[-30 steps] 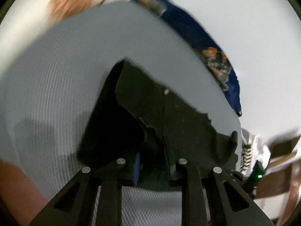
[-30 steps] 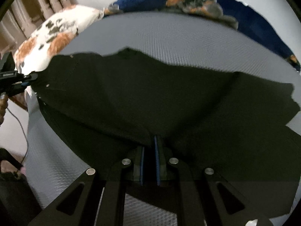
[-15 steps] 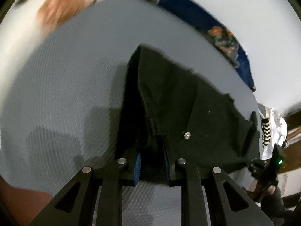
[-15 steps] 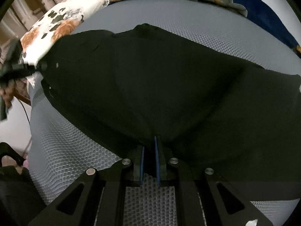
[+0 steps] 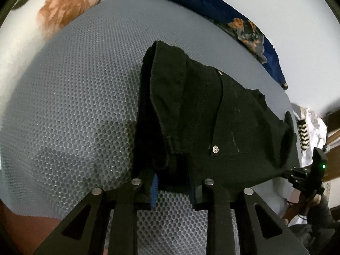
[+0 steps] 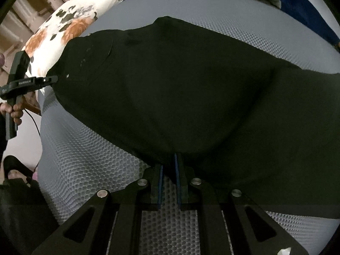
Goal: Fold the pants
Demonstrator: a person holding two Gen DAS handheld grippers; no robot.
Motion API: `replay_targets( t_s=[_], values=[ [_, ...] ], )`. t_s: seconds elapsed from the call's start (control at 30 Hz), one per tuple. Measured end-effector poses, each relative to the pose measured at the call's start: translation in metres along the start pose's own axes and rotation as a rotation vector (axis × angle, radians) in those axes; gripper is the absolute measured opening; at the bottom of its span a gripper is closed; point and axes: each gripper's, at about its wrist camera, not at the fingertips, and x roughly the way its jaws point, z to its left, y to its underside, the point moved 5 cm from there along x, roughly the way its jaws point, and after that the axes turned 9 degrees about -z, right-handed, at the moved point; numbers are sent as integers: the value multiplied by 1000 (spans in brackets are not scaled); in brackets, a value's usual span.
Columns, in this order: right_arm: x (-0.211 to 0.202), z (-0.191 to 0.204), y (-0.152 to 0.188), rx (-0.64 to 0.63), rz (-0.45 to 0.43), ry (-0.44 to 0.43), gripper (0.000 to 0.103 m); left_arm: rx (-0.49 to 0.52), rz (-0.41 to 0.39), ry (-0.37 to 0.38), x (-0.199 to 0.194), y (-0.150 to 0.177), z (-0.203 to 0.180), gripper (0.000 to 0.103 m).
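Black pants [image 5: 212, 106] lie spread across a grey mesh mattress [image 5: 74, 106]. My left gripper [image 5: 174, 178] is at their waistband corner, near a metal rivet. Its jaws are opening, and the cloth hangs loosely between them. In the right wrist view the pants [image 6: 180, 85] fill the middle, and my right gripper [image 6: 169, 165] is shut on their near edge. The left gripper [image 6: 51, 78] shows at the far left corner of the pants, held by a hand [image 6: 14, 108]. The right gripper [image 5: 297, 172] appears at the pants' right end in the left wrist view.
A floral pillow [image 6: 63, 27] lies at the mattress head, and a dark blue floral blanket [image 5: 233, 17] runs along the far side. Bare mesh [image 6: 85, 159] lies left of the pants. A foot in a sandal [image 6: 14, 170] stands beside the mattress.
Both grippers have sunk toward the mattress and the pants have settled flatter on it. The left jaws stand wider apart than before.
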Motion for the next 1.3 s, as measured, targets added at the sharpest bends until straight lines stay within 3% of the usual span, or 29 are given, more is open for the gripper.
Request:
replay_targets(
  t_s=[0.1, 0.2, 0.3, 0.37, 0.5, 0.63, 0.8, 1.0, 1.17, 1.23, 1.27, 1.3],
  values=[
    [-1, 0, 2, 11, -2, -8, 11, -11, -15, -7, -9, -2, 0, 37],
    [-2, -3, 3, 17, -7, -18, 11, 8, -52, -85, -26, -5, 6, 39],
    [-3, -5, 3, 31, -13, -31, 12, 56, -136, -236, -51, -10, 6, 39],
    [-3, -6, 1, 45, -13, -38, 13, 142, -213, -253, -65, -13, -14, 39],
    [-4, -7, -2, 70, -1, -45, 14, 356, -274, -119, -64, -5, -93, 39],
    [-5, -5, -6, 91, -4, -53, 14, 537, -205, 60, -29, 18, -171, 39],
    [-9, -7, -7, 121, -14, -72, 14, 703, -96, 186, 23, 50, -244, 39],
    [-12, -7, -13, 115, -20, -91, 14, 762, 7, 264, 65, 79, -290, 39],
    [-15, -8, -18, 122, -22, -126, 14, 816, 35, 246, 94, 91, -311, 38],
    [-16, -8, -20, 127, -20, -128, 14, 786, 36, 249, 99, 87, -310, 32],
    [-16, -9, -20, 131, -15, -128, 17, 773, 27, 242, 102, 85, -308, 16],
    [-16, -11, -20, 142, -12, -126, 19, 762, 26, 234, 106, 83, -309, 9]
  ],
)
